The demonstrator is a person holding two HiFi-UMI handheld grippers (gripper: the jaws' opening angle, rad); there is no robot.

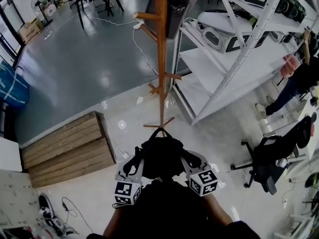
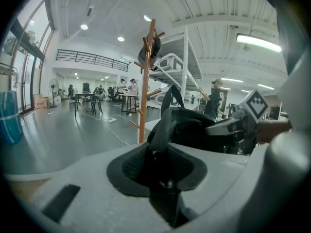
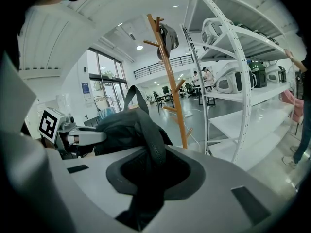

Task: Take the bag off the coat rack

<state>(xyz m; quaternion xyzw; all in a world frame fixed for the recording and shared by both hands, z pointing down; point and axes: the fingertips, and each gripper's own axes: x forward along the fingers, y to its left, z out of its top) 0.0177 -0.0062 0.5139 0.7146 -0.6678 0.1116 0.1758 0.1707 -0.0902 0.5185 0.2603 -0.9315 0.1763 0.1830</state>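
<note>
Dark sleeves (image 1: 164, 215) at bottom of head view, right behind both grippers. Left gripper (image 1: 141, 159) and right gripper (image 1: 185, 158) side by side, marker cubes (image 1: 127, 192) toward camera, tips angled down and buried in black bag (image 1: 162, 153).

Left gripper view: jaws nearly together, clamped on black strap (image 2: 163, 130) of the bag, strap running down through the gap. Right gripper view: same story, jaws pinched on black webbing band (image 3: 154, 149), bag body bunched just beyond.

Bag up in the air between the two grippers, off the pegs, apart from wooden coat rack (image 1: 161, 59). Carry loop (image 1: 160, 131) upright on top of bag.

Rack upright on pale floor (image 1: 124, 108) beyond the bag, bare pegs (image 1: 174, 76) low down, another dark item (image 1: 172, 6) hung at its top.

White metal shelving (image 1: 234, 59) just right of rack, white and black machines (image 1: 219, 36) on its shelves. Wooden platform (image 1: 67, 148) on floor to the left. White cable (image 1: 137, 39) across grey floor past the rack. Black office chair (image 1: 266, 158) at right. Person (image 1: 299, 78) at far right, arm up at the shelving. Blue sack (image 1: 9, 86) at far left edge.
</note>
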